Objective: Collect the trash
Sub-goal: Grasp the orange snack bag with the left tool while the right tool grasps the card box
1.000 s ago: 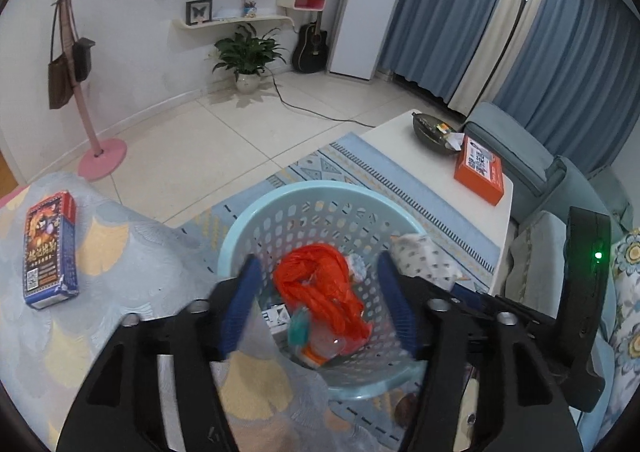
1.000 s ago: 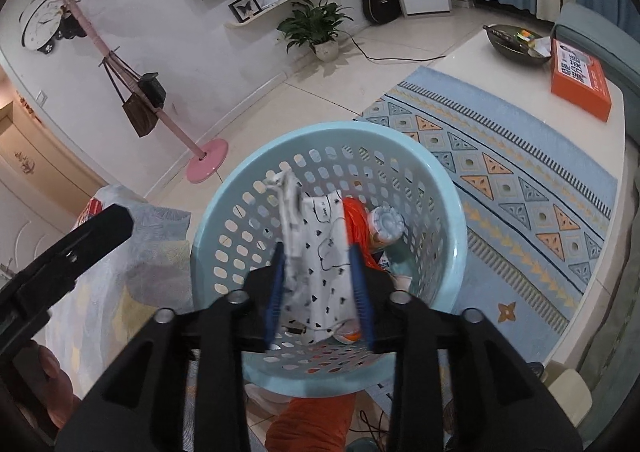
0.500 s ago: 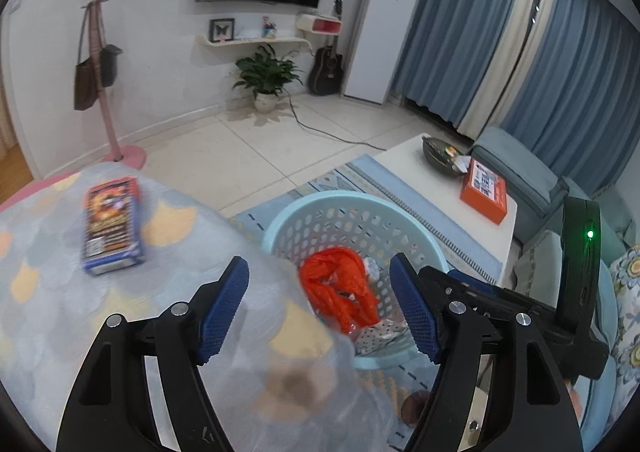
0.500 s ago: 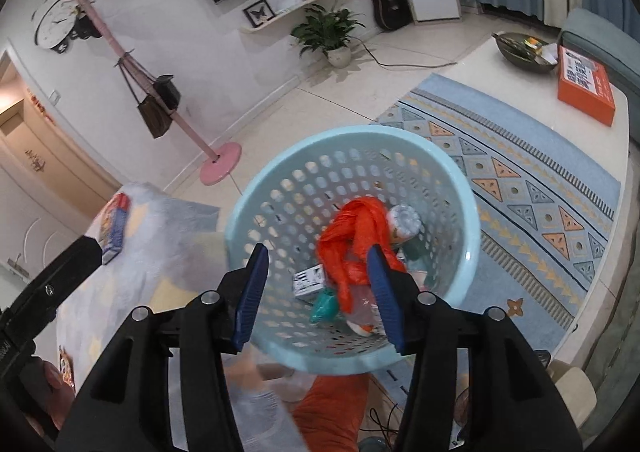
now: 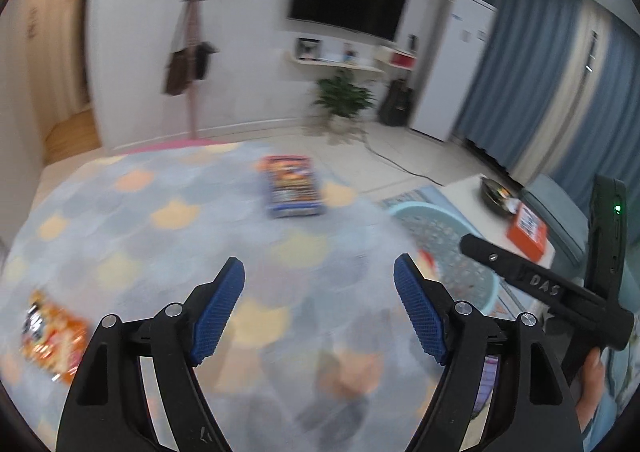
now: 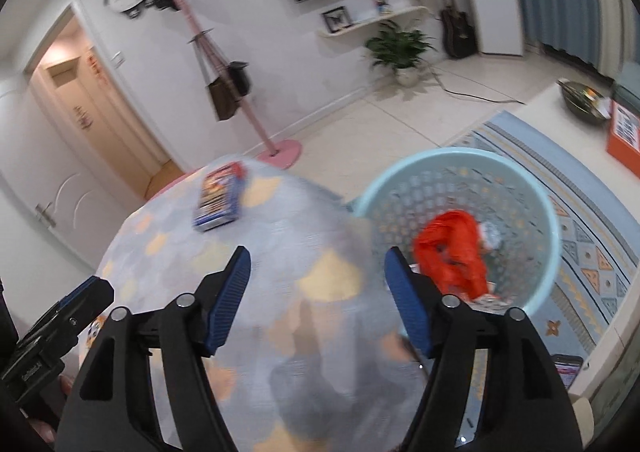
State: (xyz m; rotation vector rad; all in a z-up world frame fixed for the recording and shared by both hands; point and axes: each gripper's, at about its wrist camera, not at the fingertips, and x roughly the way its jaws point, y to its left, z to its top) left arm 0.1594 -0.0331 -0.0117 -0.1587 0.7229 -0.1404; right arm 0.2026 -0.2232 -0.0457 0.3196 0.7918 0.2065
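A light blue perforated basket (image 6: pixel 520 187) stands on the rug beside a round table, holding an orange plastic bag (image 6: pixel 452 252) and other trash. My right gripper (image 6: pixel 318 292) hovers over the table's edge next to the basket, jaws opening and empty. Over the patterned tablecloth (image 5: pixel 160 252) my left gripper (image 5: pixel 320 308) is opening too, nothing between its fingers. A blue and red box (image 5: pixel 292 191) lies ahead of it; an orange snack packet (image 5: pixel 48 336) lies at the left. The basket (image 5: pixel 448 236) shows at the right in the left wrist view. The same box (image 6: pixel 220 195) appears in the right wrist view.
A pink coat stand (image 6: pixel 248 119) with bags stands by the wall. A white low table (image 5: pixel 480 191) carries a dark bowl (image 6: pixel 580 99) and an orange box (image 5: pixel 528 228). A potted plant (image 6: pixel 400 51) and a guitar (image 6: pixel 460 31) stand at the far wall.
The right gripper let go of a white patterned scrap into the basket and opened. Both grippers swung left from the basket toward the table, and the left jaws widened.
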